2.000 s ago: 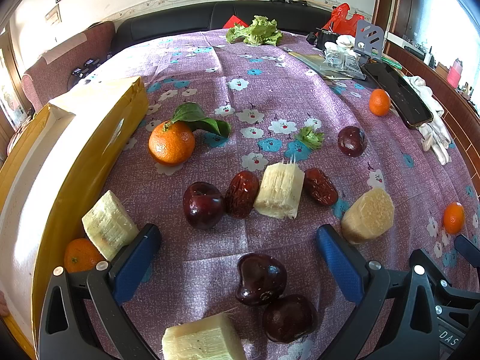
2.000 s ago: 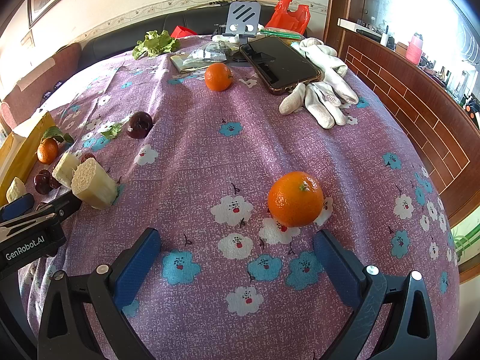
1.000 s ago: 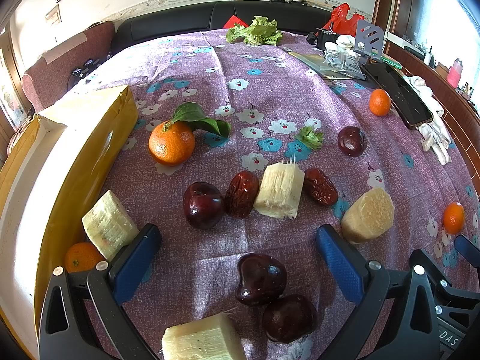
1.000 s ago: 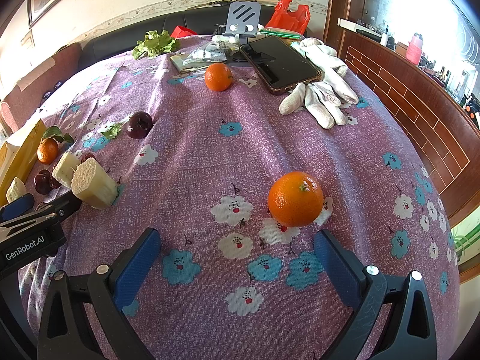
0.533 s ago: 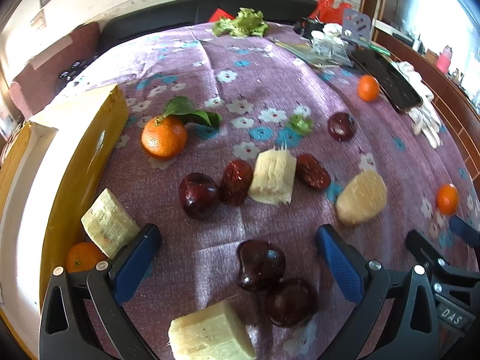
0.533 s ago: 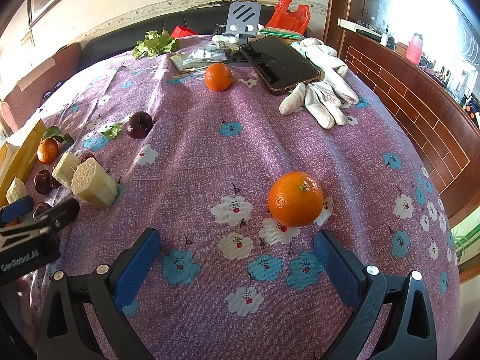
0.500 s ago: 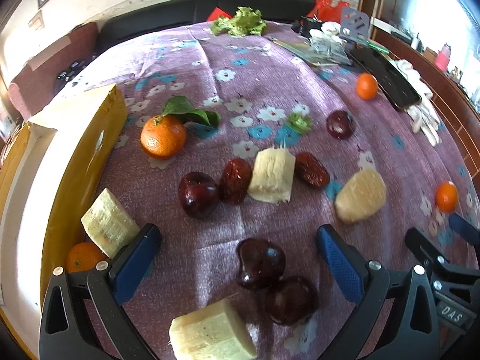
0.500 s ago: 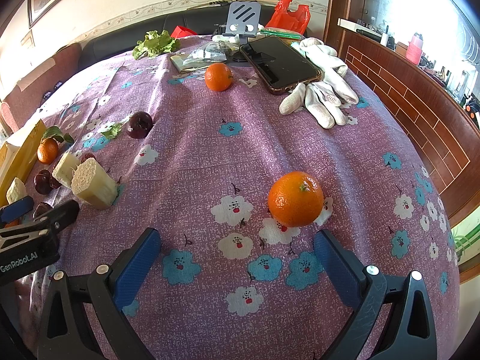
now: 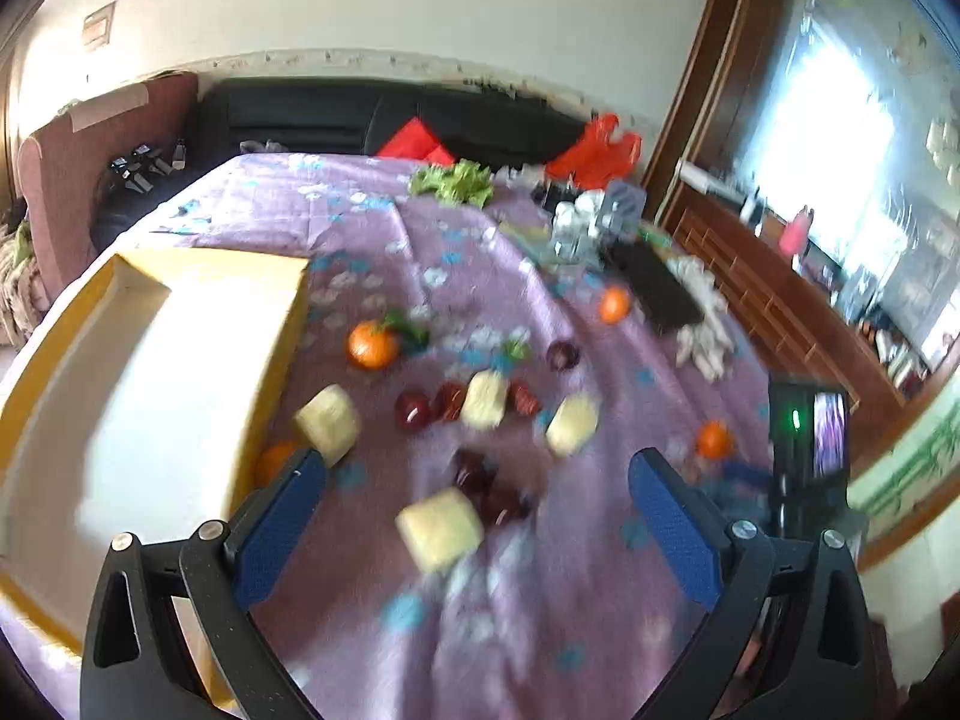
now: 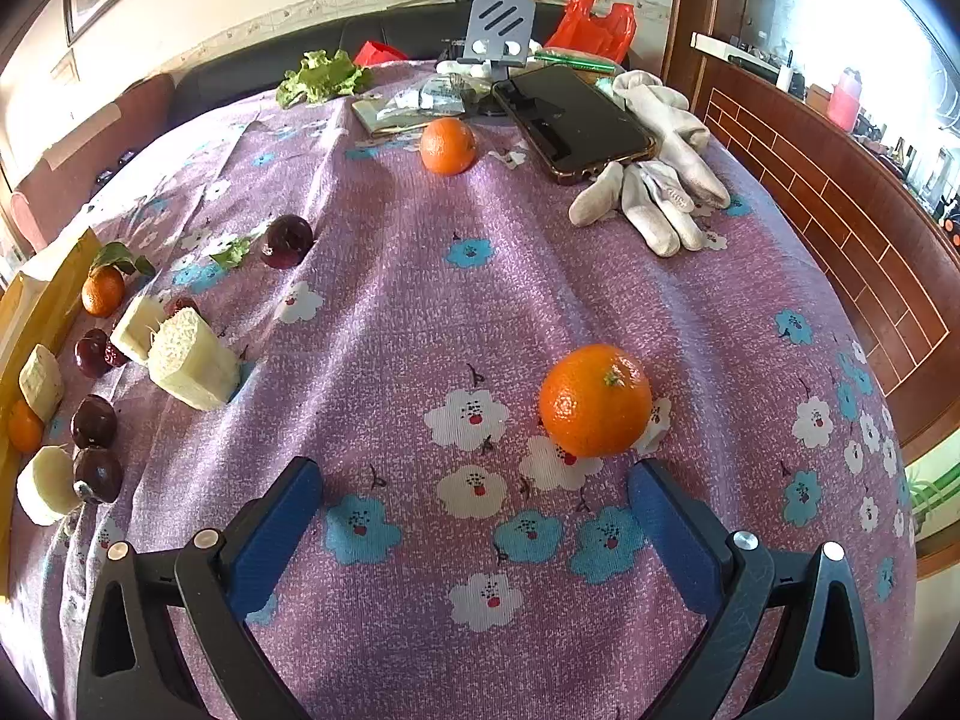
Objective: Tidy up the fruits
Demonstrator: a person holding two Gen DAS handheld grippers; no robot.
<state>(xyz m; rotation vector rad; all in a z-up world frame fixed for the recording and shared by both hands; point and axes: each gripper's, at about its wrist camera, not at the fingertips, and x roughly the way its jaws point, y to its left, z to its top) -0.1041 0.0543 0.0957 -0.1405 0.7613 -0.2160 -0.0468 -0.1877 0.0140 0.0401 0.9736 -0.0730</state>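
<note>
Your right gripper [image 10: 474,516] stood spread wide and empty over the purple cloth [image 10: 420,312], an orange [image 10: 595,401] just above its right finger, right of centre. Your left gripper [image 9: 477,516] was likewise apart, holding nothing; its view was blurred. A pale fruit chunk [image 9: 440,528] lay between its fingers, the yellow box [image 9: 138,372] at left.

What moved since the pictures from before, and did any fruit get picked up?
Only the left gripper moved: it pulled up and back from the fruit, so its view is blurry and shows more room. It is open and empty. The right gripper stayed open near the orange. No fruit moved.
</note>
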